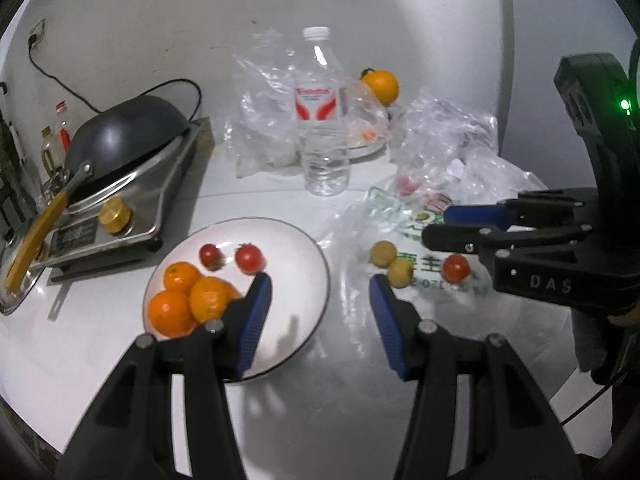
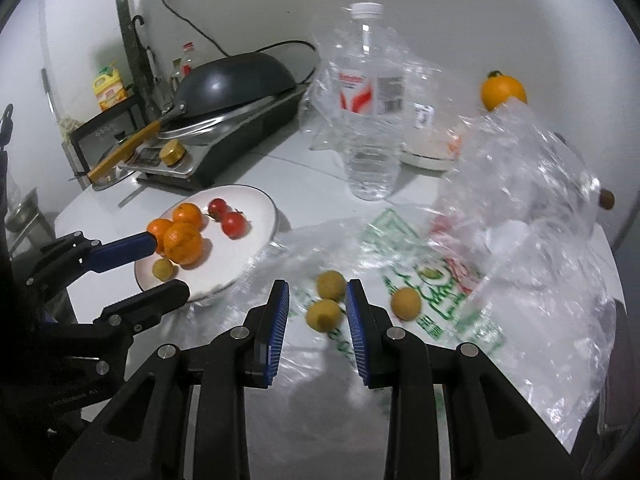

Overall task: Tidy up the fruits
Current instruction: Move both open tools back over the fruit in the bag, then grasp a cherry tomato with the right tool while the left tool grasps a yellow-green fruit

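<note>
A white plate (image 1: 298, 280) (image 2: 250, 232) holds three oranges (image 1: 188, 296), two small tomatoes (image 1: 249, 258) and a small yellow fruit (image 2: 163, 269). My left gripper (image 1: 319, 282) (image 2: 171, 264) hovers open over the plate's right rim with nothing between its pads. To the right, two small yellow fruits (image 1: 394, 264) (image 2: 325, 316) and a small red one (image 1: 456, 268) lie on a printed plastic bag (image 2: 424, 280). My right gripper (image 2: 317, 290) (image 1: 434, 226) hangs just above them. Its jaws stand narrowly apart and grip nothing.
A water bottle (image 1: 324, 132) stands behind the plate among crumpled clear bags (image 1: 452, 136). A lone orange (image 1: 382, 86) rests on a dish at the back. A wok on a steel stove (image 1: 120, 140) fills the left side, with oil bottles (image 1: 52, 144) beyond it.
</note>
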A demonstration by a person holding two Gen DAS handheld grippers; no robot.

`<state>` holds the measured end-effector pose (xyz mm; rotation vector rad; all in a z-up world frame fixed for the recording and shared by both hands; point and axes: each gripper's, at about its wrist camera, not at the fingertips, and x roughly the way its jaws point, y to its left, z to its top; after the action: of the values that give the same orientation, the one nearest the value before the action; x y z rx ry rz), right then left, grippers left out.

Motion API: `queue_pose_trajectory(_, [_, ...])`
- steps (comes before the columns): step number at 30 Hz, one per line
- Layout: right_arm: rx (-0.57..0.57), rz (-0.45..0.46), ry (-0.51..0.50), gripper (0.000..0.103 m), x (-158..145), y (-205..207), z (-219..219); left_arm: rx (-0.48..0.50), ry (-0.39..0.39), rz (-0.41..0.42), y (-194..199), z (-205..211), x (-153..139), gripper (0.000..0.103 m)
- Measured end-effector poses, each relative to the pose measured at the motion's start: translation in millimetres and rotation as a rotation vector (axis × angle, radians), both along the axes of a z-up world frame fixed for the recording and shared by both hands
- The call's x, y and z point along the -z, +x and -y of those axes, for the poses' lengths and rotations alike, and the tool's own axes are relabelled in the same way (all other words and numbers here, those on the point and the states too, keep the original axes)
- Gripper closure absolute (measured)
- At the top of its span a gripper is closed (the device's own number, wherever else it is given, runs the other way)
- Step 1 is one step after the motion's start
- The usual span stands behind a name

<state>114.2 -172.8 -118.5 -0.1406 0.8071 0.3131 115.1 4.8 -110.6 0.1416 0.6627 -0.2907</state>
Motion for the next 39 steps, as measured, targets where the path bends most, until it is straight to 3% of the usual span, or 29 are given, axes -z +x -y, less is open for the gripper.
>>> queue_pose_trajectory(14, [0.032, -0.058, -0.014, 0.072, 27.3, 1.5, 33.2, 0.038, 0.028, -0.031, 2.8, 35.4, 7.6, 0.051])
queue_pose_trajectory(21, [0.024, -0.084, -0.010, 0.066, 36.8, 6.6, 40.0, 0.039, 0.045, -0.052, 9.8, 44.7, 12.7, 0.051])
queue_pose_trajectory(28, [0.004, -0.118, -0.043, 0.066, 47.2, 10.2, 41.0, 0.051, 0.058, -0.074, 17.3, 57.3, 18.4, 0.051])
queue_pose_trajectory(30, [0.003, -0.123, -0.043, 0.071, 50.1, 10.8, 43.4, 0.057, 0.063, -0.083, 19.3, 61.9, 20.8, 0.051])
queue_pose_trajectory(39, [-0.002, -0.097, -0.009, 0.073, 38.7, 11.2, 57.3, 0.068, 0.060, -0.115, 33.8, 76.7, 27.9, 0.051])
